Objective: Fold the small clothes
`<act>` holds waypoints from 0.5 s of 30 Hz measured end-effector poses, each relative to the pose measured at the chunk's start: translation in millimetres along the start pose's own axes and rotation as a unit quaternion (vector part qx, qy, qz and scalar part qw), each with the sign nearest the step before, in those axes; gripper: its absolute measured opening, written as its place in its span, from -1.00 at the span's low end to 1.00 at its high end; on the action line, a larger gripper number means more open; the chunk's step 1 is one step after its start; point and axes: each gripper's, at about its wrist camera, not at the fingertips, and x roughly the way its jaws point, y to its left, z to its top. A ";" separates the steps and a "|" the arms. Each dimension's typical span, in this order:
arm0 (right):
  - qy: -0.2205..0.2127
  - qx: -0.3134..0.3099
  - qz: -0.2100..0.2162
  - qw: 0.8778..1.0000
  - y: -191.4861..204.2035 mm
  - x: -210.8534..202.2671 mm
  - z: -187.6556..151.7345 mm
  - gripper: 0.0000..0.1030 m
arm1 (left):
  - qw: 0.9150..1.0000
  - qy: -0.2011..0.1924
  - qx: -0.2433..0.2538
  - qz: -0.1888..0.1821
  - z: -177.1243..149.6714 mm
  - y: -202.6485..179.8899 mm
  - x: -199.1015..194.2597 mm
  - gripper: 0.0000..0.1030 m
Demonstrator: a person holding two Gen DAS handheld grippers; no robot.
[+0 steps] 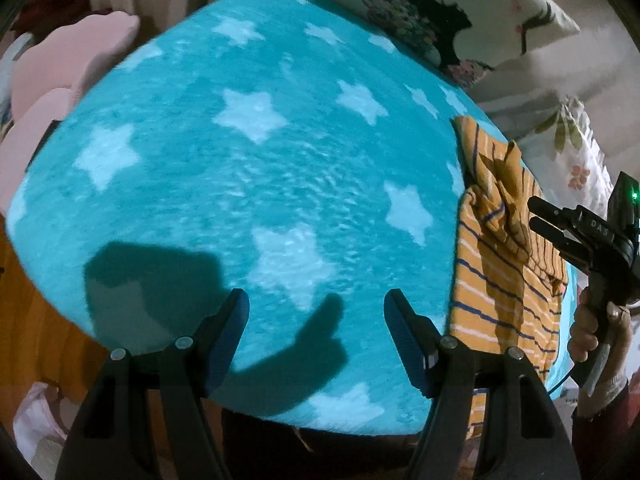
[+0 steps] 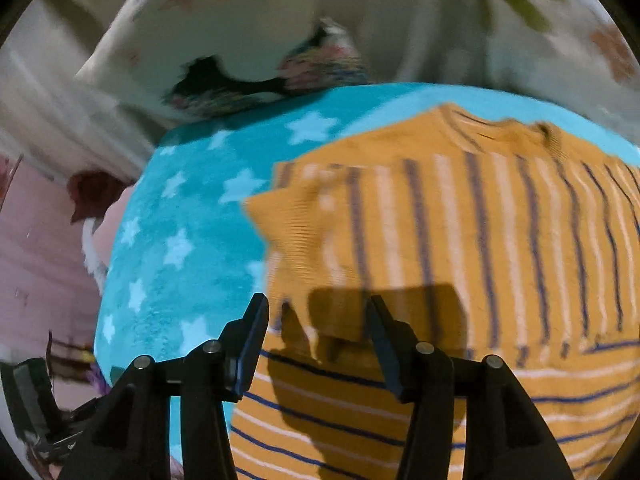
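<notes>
a pink cushion (image 1: 60, 76) lay at the far left, touching the edge of the teal star blanket (image 1: 248, 184) that covered the working surface. the left gripper (image 1: 316, 300) hovered over the bare middle of that blanket, its jaws standing apart with nothing between them, and its shadow fell on the pile just ahead of the fingertips. further right, at the blanket's right edge, lay the striped orange garment (image 1: 500, 264), mustard-orange with dark blue and white stripes, partly folded so that one layer rested over another with the stripes running crosswise to those beneath. a floral pillow (image 1: 460, 12) sat beyond the blanket's far corner. at the far right the right gripper (image 1: 534, 212) was over the garment, held by the person's hand (image 1: 596, 324) around its handle. in its own view the right gripper (image 2: 318, 308) had its jaws parted, above the folded edge of the garment (image 2: 460, 240); the pads did not press on the cloth, and whether the tips touched it could not be told.
</notes>
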 end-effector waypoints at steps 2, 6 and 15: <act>0.000 0.011 -0.008 1.000 -6.3 -2.3 -2.3 0.07 | 1.000 0.006 0.009 -0.003 3.0 -4.8 4.4 0.34; 0.012 0.005 -0.050 0.999 -3.9 7.1 -2.1 -0.58 | 1.000 0.005 0.029 -0.002 6.5 -12.1 5.7 0.34; 0.010 -0.041 -0.128 0.991 35.1 51.7 18.5 -0.64 | 0.999 0.025 0.034 0.003 9.9 -14.2 19.0 0.34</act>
